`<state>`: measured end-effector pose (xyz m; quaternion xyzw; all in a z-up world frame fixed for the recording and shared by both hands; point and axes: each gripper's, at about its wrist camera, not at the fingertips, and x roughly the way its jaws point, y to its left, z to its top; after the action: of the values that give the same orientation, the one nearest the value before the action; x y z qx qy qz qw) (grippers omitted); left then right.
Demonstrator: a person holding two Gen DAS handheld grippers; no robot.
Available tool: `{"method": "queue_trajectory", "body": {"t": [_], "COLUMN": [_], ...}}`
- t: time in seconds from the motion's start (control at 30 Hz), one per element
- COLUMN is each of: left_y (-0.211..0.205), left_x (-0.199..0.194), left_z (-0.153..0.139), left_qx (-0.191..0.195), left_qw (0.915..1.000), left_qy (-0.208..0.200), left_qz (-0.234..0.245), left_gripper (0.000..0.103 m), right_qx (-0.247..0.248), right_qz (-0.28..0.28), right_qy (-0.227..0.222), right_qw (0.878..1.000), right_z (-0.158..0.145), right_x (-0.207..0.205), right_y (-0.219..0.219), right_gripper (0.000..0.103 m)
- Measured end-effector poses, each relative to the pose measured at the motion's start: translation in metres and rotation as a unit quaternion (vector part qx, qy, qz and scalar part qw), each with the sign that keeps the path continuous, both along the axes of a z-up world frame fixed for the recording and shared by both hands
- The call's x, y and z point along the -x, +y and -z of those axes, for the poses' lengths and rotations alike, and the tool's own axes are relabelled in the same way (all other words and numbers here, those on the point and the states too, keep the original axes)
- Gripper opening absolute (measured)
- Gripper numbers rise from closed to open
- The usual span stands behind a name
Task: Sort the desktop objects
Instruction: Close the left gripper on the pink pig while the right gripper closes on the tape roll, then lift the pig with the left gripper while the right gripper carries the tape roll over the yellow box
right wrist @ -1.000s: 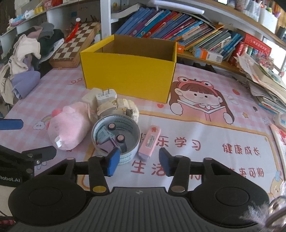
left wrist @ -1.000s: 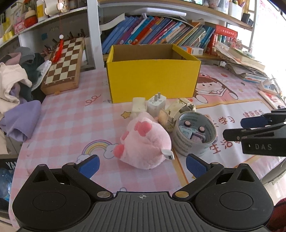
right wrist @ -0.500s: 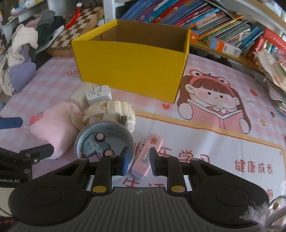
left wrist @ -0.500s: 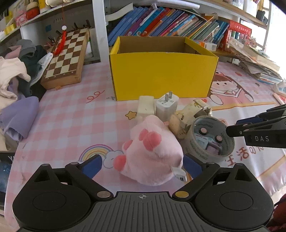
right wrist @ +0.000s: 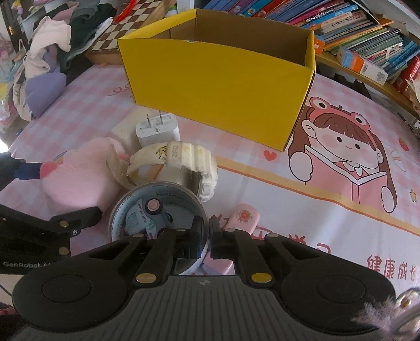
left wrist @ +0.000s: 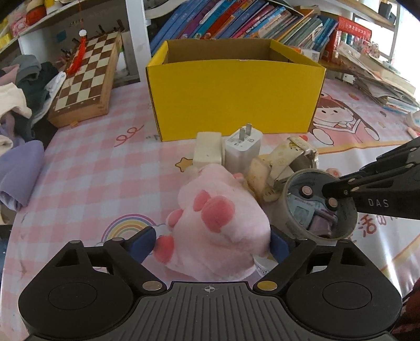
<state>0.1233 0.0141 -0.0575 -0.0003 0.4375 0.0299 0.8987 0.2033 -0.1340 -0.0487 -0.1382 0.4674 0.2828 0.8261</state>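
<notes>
Pink eraser (near end) hidden behind right gripper's fingers.

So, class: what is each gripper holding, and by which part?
Right gripper pinches the round tub by its near rim. Left gripper is closing around the pink plush, no grip yet.

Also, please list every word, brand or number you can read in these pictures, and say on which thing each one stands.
"DAS": on the right gripper, seen from the left wrist.
"GenRobot.A": on the left gripper, cut at the edge.
"FUN TRUCK": on the toy truck inside the round tin.
"健康成长": on the table mat, partly cut.
Watch strap, charger, book spines: too small to read.
</notes>
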Motion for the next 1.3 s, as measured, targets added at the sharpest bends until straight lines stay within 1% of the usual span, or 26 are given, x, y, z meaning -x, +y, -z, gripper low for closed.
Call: {"method": "queue_trajectory", "body": {"t": [0.03,0.1,0.17,0.27,0.33,0.37,0.6,0.73,0.83,1.1,1.3], "left_y": [0.000,0.001,0.003,0.010,0.012,0.014,0.018,0.019,0.019,0.019,0.020], "left_x": [0.000,0.002,0.003,0.007,0.010,0.011,0.022,0.027,0.027,0.020,0.009], "left_z": [0.000,-0.004,-0.008,-0.013,-0.017,-0.020,-0.040,-0.056,-0.064,-0.070,-0.074], "left_qx": [0.001,0.001,0.007,0.018,0.021,0.022,0.029,0.037,0.041,0.042,0.049], "left_qw": [1.0000,0.9999,0.9997,0.9991,0.9988,0.9986,0.9954,0.9913,0.9886,0.9876,0.9870], "left_qy": [-0.002,-0.014,-0.025,-0.037,-0.044,-0.048,-0.090,-0.126,-0.144,-0.151,-0.153], "left_qz": [-0.001,0.001,0.001,-0.007,-0.010,-0.012,-0.009,-0.013,-0.012,-0.008,-0.002], "left_gripper": [0.086,0.076,0.070,0.064,0.055,0.053,0.052,0.052,0.052,0.052,0.052], "right_qx": [-0.001,-0.005,-0.011,-0.020,-0.025,-0.027,-0.049,-0.065,-0.073,-0.085,-0.100], "right_qz": [0.000,0.003,0.006,0.011,0.014,0.016,0.039,0.047,0.051,0.057,0.069], "right_qy": [0.001,0.004,0.000,-0.005,-0.005,-0.005,-0.014,-0.021,-0.028,-0.039,-0.051], "right_qw": [1.000,1.000,1.000,1.000,1.000,0.999,0.998,0.997,0.996,0.994,0.991], "right_z": [0.000,-0.002,-0.006,-0.013,-0.017,-0.019,-0.039,-0.052,-0.060,-0.070,-0.082], "right_x": [-0.001,-0.002,-0.001,0.001,0.002,0.003,0.009,0.012,0.013,0.007,-0.011], "right_y": [0.000,-0.002,-0.004,-0.006,-0.008,-0.009,-0.019,-0.025,-0.027,-0.030,-0.036], "right_gripper": [0.005,0.005,0.005,0.005,0.005,0.005,0.005,0.005,0.005,0.005,0.005]}}
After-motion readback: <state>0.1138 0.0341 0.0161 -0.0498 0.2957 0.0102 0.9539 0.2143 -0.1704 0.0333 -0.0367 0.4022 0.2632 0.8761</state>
